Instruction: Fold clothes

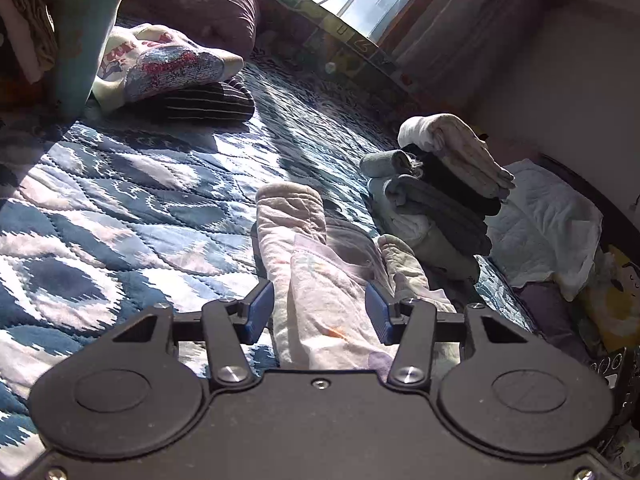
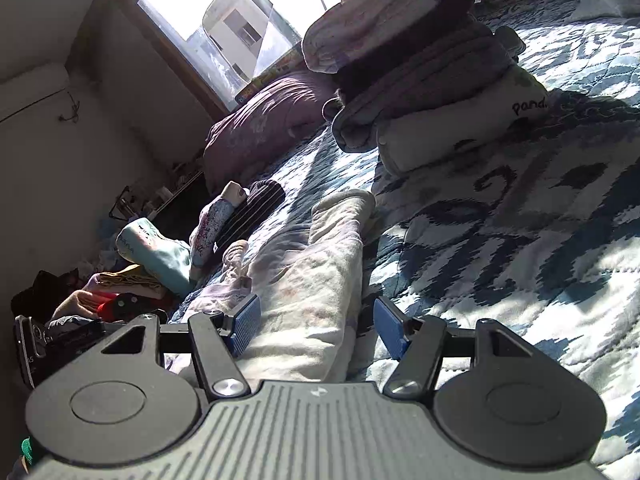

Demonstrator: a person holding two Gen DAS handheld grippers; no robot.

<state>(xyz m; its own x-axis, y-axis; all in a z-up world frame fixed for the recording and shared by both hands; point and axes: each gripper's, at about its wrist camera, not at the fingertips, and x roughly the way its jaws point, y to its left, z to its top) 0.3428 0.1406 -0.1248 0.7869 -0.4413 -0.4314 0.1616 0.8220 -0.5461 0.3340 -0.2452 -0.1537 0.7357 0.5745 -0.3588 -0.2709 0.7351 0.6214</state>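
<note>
Pale printed garment (image 1: 320, 300) lies lengthwise on quilted bed (image 1: 120, 208), straddled by spread left claw (image 1: 318, 312) and right claw (image 2: 316, 328); both edges should be pinched level before folding.

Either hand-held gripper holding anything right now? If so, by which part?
Nothing held. Left hand-held gripper and right hand-held gripper are both open, each straddling the pale garment on the quilt.

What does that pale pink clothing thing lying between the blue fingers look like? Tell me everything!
The pale pink garment looks like soft, wrinkly cotton with a faint print and a small orange mark. It lies stretched lengthwise on the blue patterned quilt, partly in sun, partly shadowed. Both the left gripper and right gripper are open around it; whether their fingers touch it is unclear.
</note>
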